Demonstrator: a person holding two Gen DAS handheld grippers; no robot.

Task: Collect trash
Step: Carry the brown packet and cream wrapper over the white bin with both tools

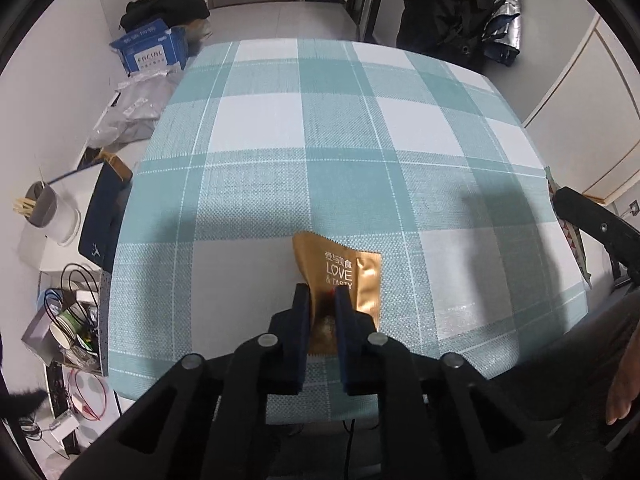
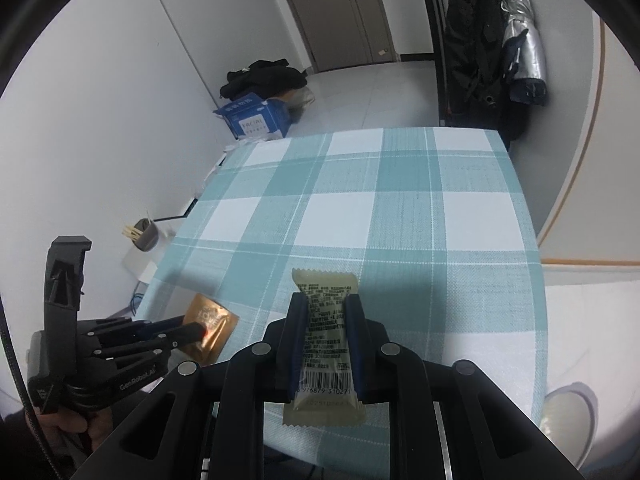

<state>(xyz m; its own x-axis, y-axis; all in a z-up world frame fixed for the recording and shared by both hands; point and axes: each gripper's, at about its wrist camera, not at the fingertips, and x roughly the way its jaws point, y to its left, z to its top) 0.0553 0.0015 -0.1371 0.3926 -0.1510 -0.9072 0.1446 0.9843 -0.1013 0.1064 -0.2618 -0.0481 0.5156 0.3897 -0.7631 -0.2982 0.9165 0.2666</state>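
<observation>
Gripping at left, the left gripper [image 1: 322, 300] has its fingers pinched on the gold snack wrapper [image 1: 340, 276], which lies flat on the checked tabletop [image 1: 360, 128] near its front edge. At right, the right gripper [image 2: 325, 312] holds a pale barcode wrapper [image 2: 324, 344] above the cloth. Recommended: lift the gold wrapper straight up, keeping both grips firm, before carrying either away

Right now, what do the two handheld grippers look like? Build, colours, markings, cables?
Both are black plastic linkage frames with silver pivot pins. The left gripper and right gripper have dark navy finger pads. In the right wrist view the left unit shows white "GenRoboAI" lettering and a black cable.
</observation>
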